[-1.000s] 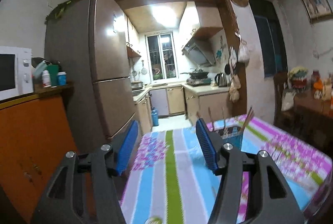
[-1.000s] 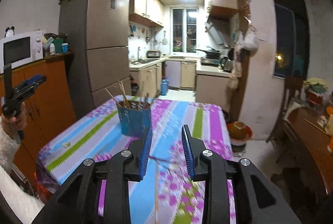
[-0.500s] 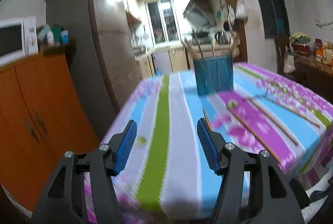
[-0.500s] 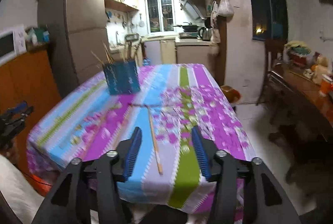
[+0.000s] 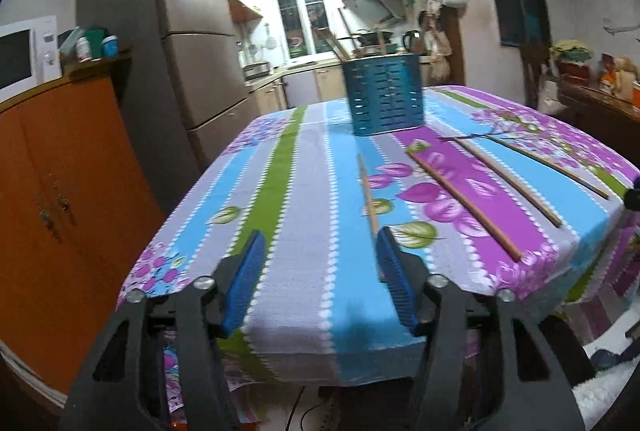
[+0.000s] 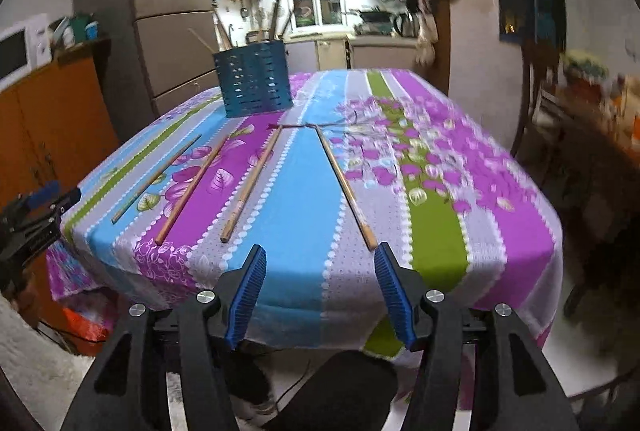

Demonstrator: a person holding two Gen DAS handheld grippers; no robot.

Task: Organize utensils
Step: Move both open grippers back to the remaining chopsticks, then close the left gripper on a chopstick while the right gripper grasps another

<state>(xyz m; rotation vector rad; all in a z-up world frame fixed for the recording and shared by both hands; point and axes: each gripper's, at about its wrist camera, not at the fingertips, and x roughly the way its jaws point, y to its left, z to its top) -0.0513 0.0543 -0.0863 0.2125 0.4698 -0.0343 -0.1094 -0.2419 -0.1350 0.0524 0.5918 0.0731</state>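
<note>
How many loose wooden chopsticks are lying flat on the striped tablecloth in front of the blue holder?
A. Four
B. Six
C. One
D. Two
A: the right wrist view shows four chopsticks lying apart on the tablecloth, fanned out in front of the blue holder, which already has others standing in it.
</note>
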